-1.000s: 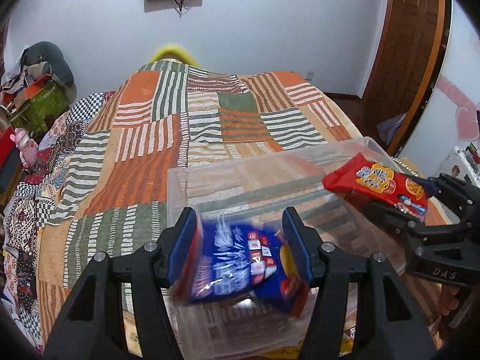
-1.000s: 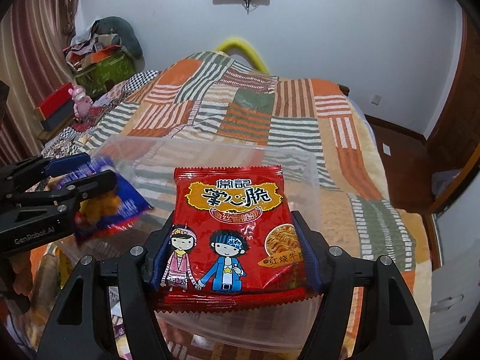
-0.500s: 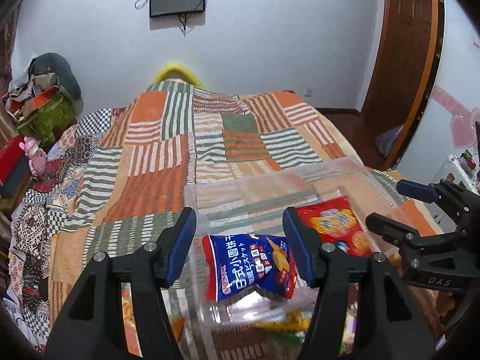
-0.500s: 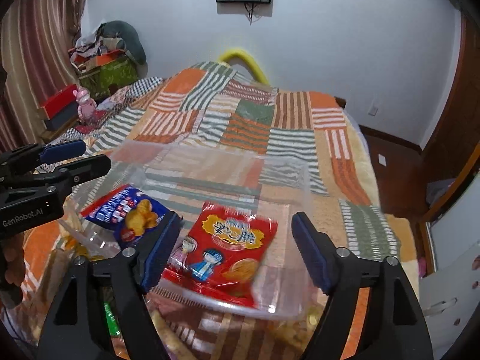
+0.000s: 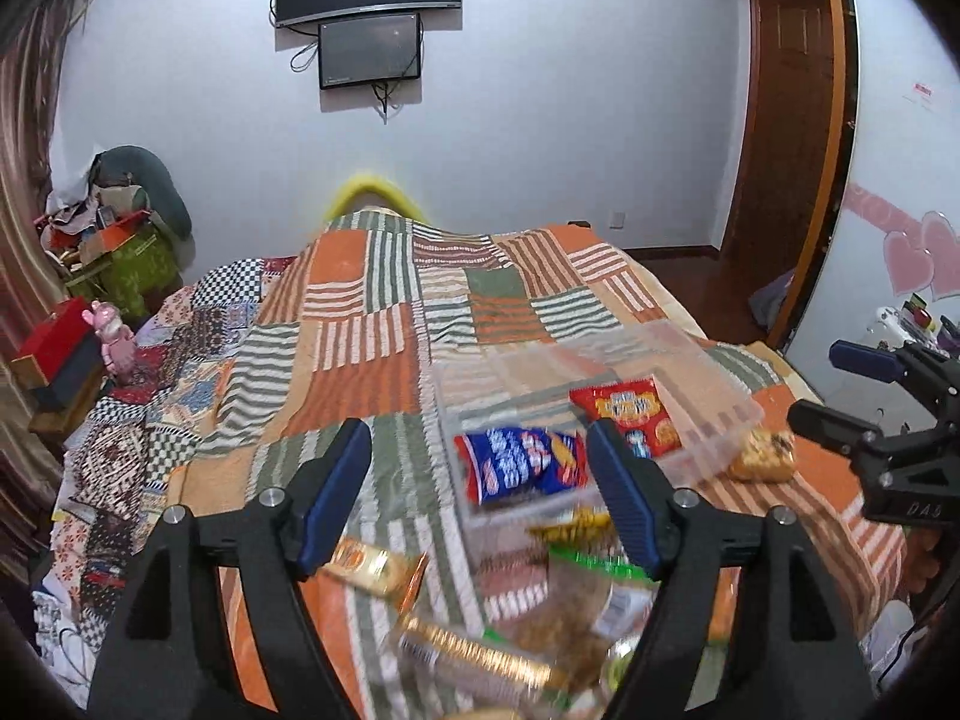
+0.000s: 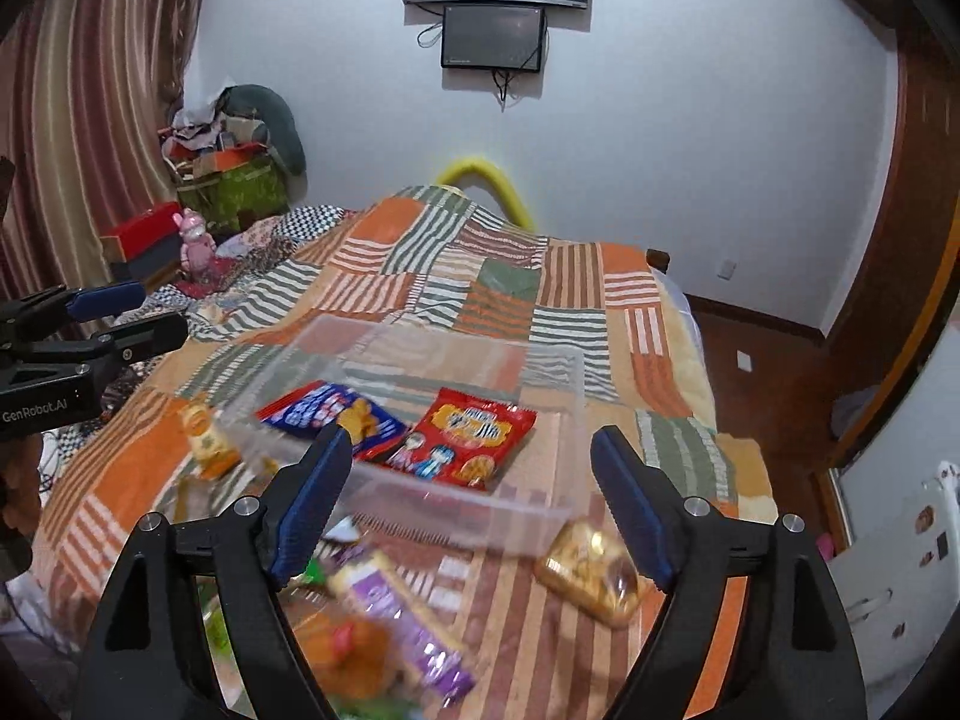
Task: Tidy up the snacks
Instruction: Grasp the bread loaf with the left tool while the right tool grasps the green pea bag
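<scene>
Both packets that were clamped a second ago now lie loose in the clear plastic bin point(image 6: 543, 360); both grippers have pulled back and up, and their jaws have just been opening with nothing between the pads.

Left gripper point(image 5: 480, 489): fingers wide, empty. Lower centre of the left wrist view, blue pads either side of the bin's near corner.

Right gripper point(image 6: 465, 498): fingers wide, empty. Lower centre of the right wrist view, framing the bin's front wall.

Blue snack packet point(image 6: 327, 411): flat on the bin floor, left half of the bin in the right wrist view. Glossy blue with a red edge, white lettering, a yellow-brown snack picture. Blurred in the left wrist view point(image 5: 522, 462).

Red snack packet point(image 6: 468, 435): flat, just beside the blue one and to its right, face up. Red foil, yellow title panel, two cartoon figures along the lower edge. Whether the two packets touch, cannot tell.

Bin: transparent, rectangular, low walls, sits on the striped patchwork bedspread point(image 6: 432, 276), centre frame.

Outside the bin: gold-wrapped packet point(image 6: 591, 570) near its front right corner, purple packet point(image 6: 396, 618) at lower centre, yellow packet point(image 6: 207, 438) by its left end. More packets in the lower foreground, too blurred to identify.
</scene>
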`<state>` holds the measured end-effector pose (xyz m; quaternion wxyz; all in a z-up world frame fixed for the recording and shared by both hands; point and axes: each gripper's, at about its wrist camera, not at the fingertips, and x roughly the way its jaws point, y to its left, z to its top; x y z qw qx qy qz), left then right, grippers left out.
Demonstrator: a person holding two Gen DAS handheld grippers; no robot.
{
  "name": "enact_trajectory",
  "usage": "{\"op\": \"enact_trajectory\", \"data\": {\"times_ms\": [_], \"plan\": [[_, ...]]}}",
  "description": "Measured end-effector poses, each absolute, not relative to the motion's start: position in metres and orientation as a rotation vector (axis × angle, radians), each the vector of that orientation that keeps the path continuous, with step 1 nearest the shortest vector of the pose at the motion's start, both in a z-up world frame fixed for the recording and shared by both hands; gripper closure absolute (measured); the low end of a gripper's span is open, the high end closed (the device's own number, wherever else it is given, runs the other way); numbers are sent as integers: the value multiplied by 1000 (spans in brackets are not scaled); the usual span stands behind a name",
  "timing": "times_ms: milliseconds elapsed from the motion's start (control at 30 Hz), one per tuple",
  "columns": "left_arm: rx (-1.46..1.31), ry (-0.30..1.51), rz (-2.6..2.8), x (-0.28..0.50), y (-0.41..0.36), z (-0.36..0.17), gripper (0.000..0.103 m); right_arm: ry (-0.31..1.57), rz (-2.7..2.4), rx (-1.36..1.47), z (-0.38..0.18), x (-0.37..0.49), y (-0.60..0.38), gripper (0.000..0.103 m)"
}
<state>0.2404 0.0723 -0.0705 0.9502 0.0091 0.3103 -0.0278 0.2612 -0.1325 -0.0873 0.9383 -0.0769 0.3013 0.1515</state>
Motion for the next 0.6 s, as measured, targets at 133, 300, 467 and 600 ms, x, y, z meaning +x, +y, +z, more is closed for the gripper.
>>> {"op": "enact_trajectory", "data": {"times_ms": [133,300,467,600], "plan": [[21,650,-50,214,76,-75,26,619,306,-151,-92,239,-132,23],[-2,691,-46,186,84,-91,24,654,308,-134,-103,214,-134,23],[-6,755,-39,162,86,-117,23,704,305,-126,-121,195,-137,23],[-16,808,-30,148,88,-140,24,755,304,-133,-140,187,-138,23]]}}
